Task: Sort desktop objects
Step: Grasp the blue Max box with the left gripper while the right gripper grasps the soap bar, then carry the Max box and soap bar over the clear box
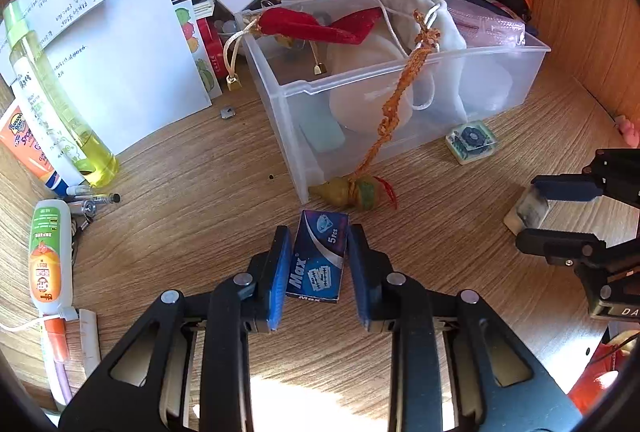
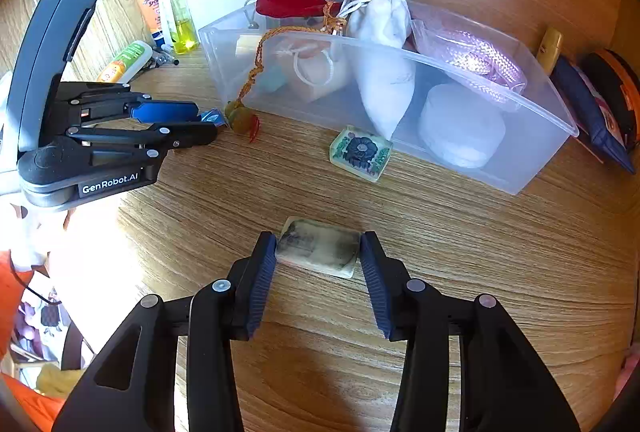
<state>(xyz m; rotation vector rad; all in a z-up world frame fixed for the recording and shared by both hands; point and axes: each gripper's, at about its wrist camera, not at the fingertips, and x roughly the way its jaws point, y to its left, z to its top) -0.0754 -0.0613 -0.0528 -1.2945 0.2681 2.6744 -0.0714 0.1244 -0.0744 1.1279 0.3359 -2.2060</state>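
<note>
Left gripper (image 1: 319, 260): we bracket the blue Max box (image 1: 318, 257) lying on the desk (image 1: 200, 172); pads touching or nearly touching it, we cannot tell.
Clear bin (image 1: 400, 104): holds red pouch (image 1: 316, 26), white drawstring bag (image 1: 420, 12), pink packet (image 1: 488, 24).
Right gripper (image 2: 318, 252): half open, we straddle the pale smudged tile (image 2: 318, 246) flat on the desk.

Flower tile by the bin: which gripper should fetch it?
Right, probably. The flower tile lies just beyond the right gripper, which brackets a grey tile; the left gripper straddles the blue box.

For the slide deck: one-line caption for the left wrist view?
Left tool straddles a blue Max box on the wooden desk, before a clear bin.
</note>
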